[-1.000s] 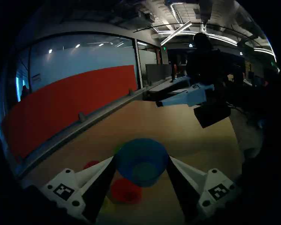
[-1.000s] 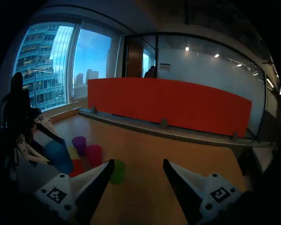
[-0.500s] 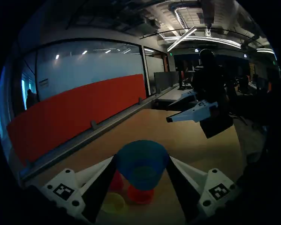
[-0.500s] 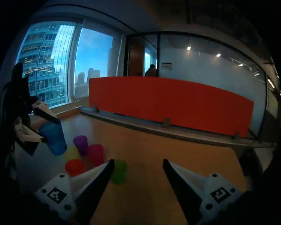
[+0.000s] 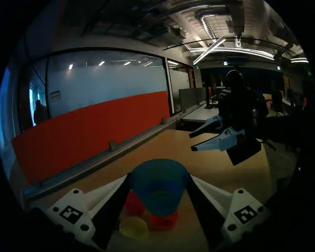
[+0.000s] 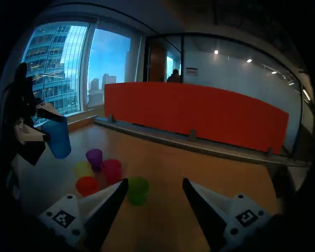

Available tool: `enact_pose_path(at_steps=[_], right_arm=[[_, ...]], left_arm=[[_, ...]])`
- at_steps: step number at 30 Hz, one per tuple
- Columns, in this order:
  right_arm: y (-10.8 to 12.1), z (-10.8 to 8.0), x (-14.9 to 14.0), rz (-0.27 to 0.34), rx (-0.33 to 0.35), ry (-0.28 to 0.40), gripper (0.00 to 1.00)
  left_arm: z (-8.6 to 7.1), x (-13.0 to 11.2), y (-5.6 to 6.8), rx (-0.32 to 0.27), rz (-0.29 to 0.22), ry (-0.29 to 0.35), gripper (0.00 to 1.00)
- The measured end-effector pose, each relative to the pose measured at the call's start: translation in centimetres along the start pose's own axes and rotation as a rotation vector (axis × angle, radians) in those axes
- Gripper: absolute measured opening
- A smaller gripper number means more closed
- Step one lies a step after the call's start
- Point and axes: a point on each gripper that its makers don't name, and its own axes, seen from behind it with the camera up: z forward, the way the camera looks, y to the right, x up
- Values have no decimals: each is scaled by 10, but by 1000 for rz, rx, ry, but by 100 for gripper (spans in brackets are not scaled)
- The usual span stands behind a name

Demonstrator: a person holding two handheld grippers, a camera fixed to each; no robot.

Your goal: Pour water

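Office surroundings: desk, divider, glazing, lighting.

A light wooden table (image 6: 170, 155) runs up to a grey metal rail (image 6: 216, 147) along its far edge, with small upright brackets (image 6: 192, 135) set on the rail. Just behind the rail stands a long red partition panel (image 6: 199, 111). Behind the panel is a frosted glass wall (image 5: 107, 80) in dark frames, reflecting small ceiling spots. A distant person (image 6: 174, 76) shows as a silhouette above the panel's top edge. Tall windows (image 6: 98, 71) at the table's end give onto high-rise towers (image 6: 42, 63) and blue sky. Overhead, long light strips (image 5: 208, 44) cross an exposed, dark ceiling. The room is dim; farther desks (image 5: 199, 113) are indistinct.
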Motion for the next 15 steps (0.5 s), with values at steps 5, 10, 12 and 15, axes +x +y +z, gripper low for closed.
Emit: enact_pose_path(at_steps=[5, 10, 12, 15], right_arm=[[-7, 4, -6, -6, 35, -21, 100], [-13, 10, -12, -19, 73, -44, 100], [-15, 12, -15, -24, 86, -52, 100], [-18, 15, -18, -34, 100, -61, 100]], left_arm=[[-7, 3, -7, 12, -8, 8, 90], [-12, 4, -11, 23, -7, 9, 90], [-14, 4, -12, 26, -7, 11, 90], [-16, 6, -13, 28, -7, 18, 90]])
